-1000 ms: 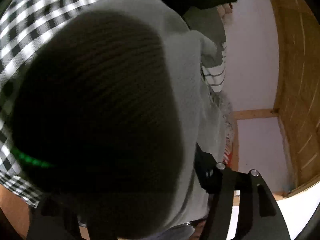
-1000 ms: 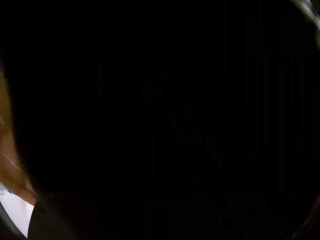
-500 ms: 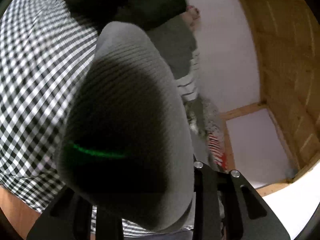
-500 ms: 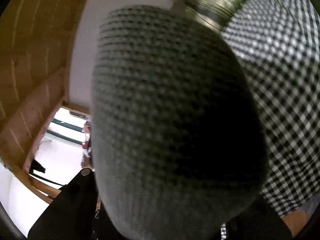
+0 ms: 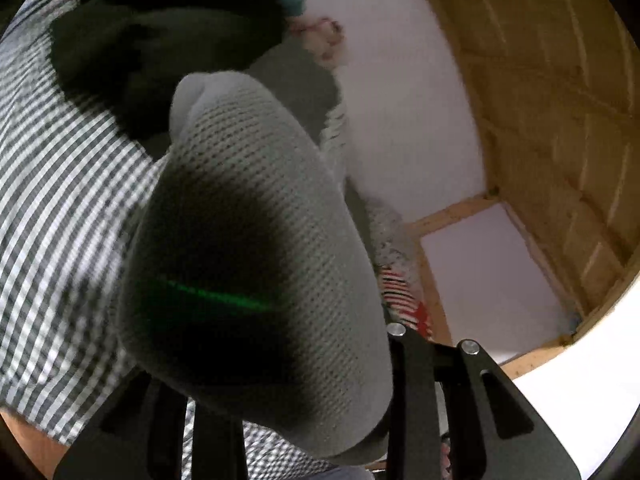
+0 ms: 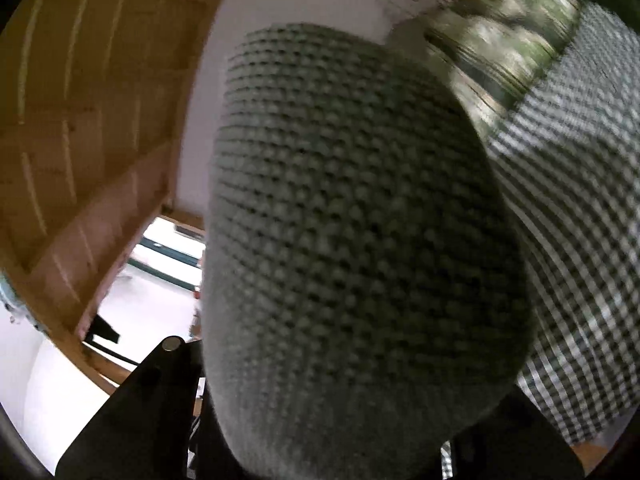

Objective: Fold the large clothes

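Note:
A grey knitted garment hangs bunched right in front of the left wrist camera, over my left gripper, which is shut on it. The fingertips are hidden under the fabric. The same grey knit fills the right wrist view and drapes over my right gripper, which is also shut on it. Both grippers hold the garment lifted above a bed with a black-and-white checked cover, which also shows in the right wrist view.
A pile of dark and striped clothes lies at the far end of the bed against a white wall. A camouflage-patterned item lies by the wall. Sloped wooden ceiling panels rise beside it.
Both grippers have lifted the grey knit off the bed and away from the lenses. The right view went from fully dark to showing room and bed. The cameras have tilted up toward the wall.

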`<control>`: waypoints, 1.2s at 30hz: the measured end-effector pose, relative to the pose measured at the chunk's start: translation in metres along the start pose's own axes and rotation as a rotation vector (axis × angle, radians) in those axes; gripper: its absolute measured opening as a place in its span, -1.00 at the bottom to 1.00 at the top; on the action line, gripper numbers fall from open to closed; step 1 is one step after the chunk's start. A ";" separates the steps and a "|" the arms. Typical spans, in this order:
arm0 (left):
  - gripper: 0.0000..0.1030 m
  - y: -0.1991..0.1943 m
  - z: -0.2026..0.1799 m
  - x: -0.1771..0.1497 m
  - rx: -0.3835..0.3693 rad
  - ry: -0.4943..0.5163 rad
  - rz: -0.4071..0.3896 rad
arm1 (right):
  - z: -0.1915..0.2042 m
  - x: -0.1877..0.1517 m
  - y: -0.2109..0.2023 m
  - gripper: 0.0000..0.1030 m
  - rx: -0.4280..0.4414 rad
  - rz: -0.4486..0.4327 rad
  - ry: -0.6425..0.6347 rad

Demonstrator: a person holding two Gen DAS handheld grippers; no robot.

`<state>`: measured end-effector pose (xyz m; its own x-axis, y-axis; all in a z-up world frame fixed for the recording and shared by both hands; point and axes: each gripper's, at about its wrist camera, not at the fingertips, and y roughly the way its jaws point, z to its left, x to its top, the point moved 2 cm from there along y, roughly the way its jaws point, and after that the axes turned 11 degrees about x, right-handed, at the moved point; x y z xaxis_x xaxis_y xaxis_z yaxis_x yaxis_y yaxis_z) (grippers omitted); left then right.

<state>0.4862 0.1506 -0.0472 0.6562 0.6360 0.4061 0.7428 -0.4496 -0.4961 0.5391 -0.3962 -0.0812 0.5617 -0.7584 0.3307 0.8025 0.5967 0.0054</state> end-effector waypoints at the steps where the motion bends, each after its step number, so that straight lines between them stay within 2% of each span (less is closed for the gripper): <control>1: -0.44 -0.001 -0.016 0.006 -0.027 0.020 -0.008 | 0.009 0.009 -0.001 -0.50 0.017 -0.011 -0.014; 4: -0.43 0.002 -0.053 0.017 -0.078 0.076 -0.028 | 0.037 0.038 -0.007 -0.50 0.048 -0.043 -0.063; 7: -0.43 0.020 -0.094 0.041 -0.123 0.137 -0.030 | 0.059 0.071 -0.011 -0.50 0.059 -0.067 -0.098; 12: -0.43 0.086 -0.188 0.071 -0.183 0.268 -0.019 | 0.089 0.153 -0.009 -0.50 0.063 -0.129 -0.172; 16: -0.43 0.145 -0.260 0.083 -0.208 0.345 -0.015 | 0.090 0.227 0.000 -0.50 0.030 -0.176 -0.214; 20: -0.43 0.222 -0.322 0.100 -0.208 0.382 -0.003 | 0.071 0.296 0.017 -0.50 -0.011 -0.219 -0.222; 25: -0.43 0.301 -0.372 0.086 -0.205 0.416 0.017 | 0.029 0.364 0.019 -0.50 -0.074 -0.257 -0.214; 27: -0.43 0.336 -0.377 0.079 -0.216 0.427 0.020 | 0.004 0.381 0.021 -0.50 -0.128 -0.251 -0.259; 29: -0.43 0.361 -0.362 0.069 -0.236 0.442 0.009 | -0.028 0.388 0.020 -0.50 -0.165 -0.247 -0.285; 31: -0.43 0.388 -0.336 0.057 -0.231 0.457 0.016 | -0.060 0.381 0.015 -0.50 -0.214 -0.233 -0.289; 32: -0.43 0.404 -0.318 0.043 -0.212 0.459 0.035 | -0.074 0.377 0.013 -0.50 -0.236 -0.226 -0.283; 35: -0.43 0.440 -0.262 0.005 -0.131 0.433 0.131 | -0.137 0.349 0.009 -0.50 -0.397 -0.164 -0.275; 36: -0.43 0.446 -0.248 -0.006 -0.109 0.435 0.147 | -0.149 0.340 0.008 -0.50 -0.423 -0.149 -0.263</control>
<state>0.8463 -0.2087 -0.0805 0.7325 0.2491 0.6335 0.6324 -0.5934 -0.4980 0.7668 -0.6884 -0.1092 0.4088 -0.7030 0.5819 0.9118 0.2876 -0.2930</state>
